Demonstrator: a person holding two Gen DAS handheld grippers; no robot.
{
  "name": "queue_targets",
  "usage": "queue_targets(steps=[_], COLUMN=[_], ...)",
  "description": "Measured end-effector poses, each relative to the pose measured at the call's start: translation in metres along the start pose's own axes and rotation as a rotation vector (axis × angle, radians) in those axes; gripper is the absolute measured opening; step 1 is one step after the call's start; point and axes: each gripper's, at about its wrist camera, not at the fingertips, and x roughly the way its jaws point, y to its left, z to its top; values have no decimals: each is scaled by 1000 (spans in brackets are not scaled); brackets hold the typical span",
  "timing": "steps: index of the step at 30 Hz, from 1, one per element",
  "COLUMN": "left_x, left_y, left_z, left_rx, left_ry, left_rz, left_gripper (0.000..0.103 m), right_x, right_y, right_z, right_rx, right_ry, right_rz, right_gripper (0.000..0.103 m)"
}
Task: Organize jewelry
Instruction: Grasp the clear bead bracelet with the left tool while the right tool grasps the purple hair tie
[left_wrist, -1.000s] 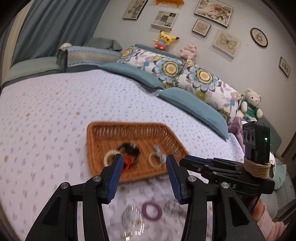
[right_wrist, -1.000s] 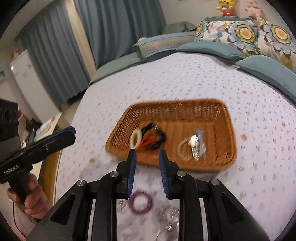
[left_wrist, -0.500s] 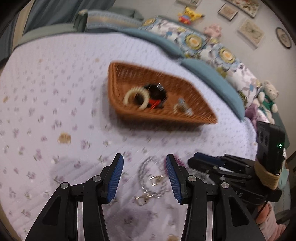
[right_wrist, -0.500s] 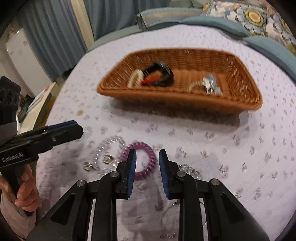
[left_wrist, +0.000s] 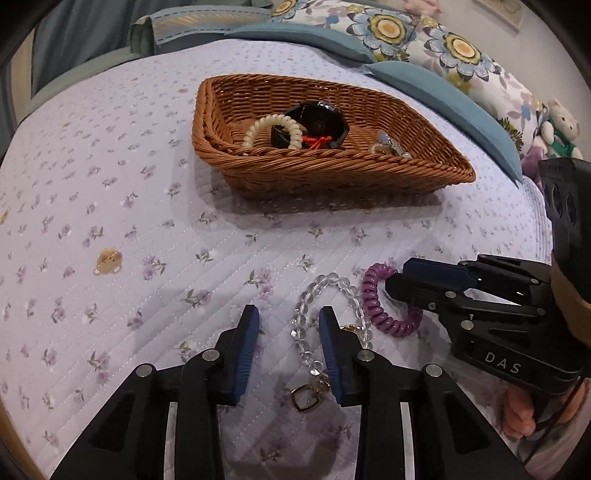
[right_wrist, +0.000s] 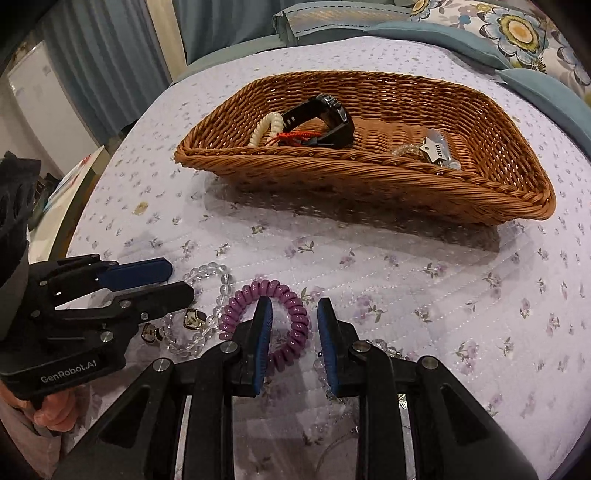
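The left gripper (left_wrist: 289, 332) hangs low over the quilt with its blue pads apart, straddling one strand of the clear bead bracelet (left_wrist: 334, 314) without pinching it; the right gripper (right_wrist: 294, 325), likewise spread and holding nothing, straddles the far arc of the purple coil band (right_wrist: 273, 317), whose loop runs between its pads. Both pieces lie on the bedspread (left_wrist: 129, 240) at about 6 o'clock from the wicker basket (right_wrist: 406, 192), which already holds a cream coil band (left_wrist: 269, 129), a black watch (left_wrist: 321, 118) and a small keyring-like trinket (right_wrist: 436, 149) at its 3 o'clock end. The likeliest trouble is crowding: the two tools work just beside each other, and the bracelet and the coil band lie almost touching, so one lift may well drag the neighbouring piece. The bracelet's gold clasp (left_wrist: 306, 397) and charms (right_wrist: 192, 319) could snag the quilting, and smooth round beads may squirt out of a flat-pad pinch. More clear beads (right_wrist: 380, 347) lie under the right tool, easy to press into the soft, yielding quilt. Around the bed are flowered pillows (left_wrist: 424, 40) at 12 o'clock and blue curtains (right_wrist: 110, 55) at 10 o'clock.
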Motion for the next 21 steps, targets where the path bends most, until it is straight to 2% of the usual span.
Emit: queue_targets(steps=[5,9,12,14,21], left_x=[5,6,6,6,-6], left_y=[-4,-6,-6,-5,5], left_z=[1,2,2,2,6], left_rx=[20,29,28,24,-37], left_ry=[-1,-2,-3,-3,-31], left_rz=[33,41,34,27,-90], left_gripper=[29,16,8,8,8], right_x=[7,10,10,10,-3], right_y=[6,9,7,7,6], right_z=[-1,-1,-1,-1,-1], right_rx=[-30,-47,-50,-54,-51], right_ry=[10,12,11,7,-26], right_rz=[-14,-25,-29,-34,-22], right_gripper=[28,15,13,13,12])
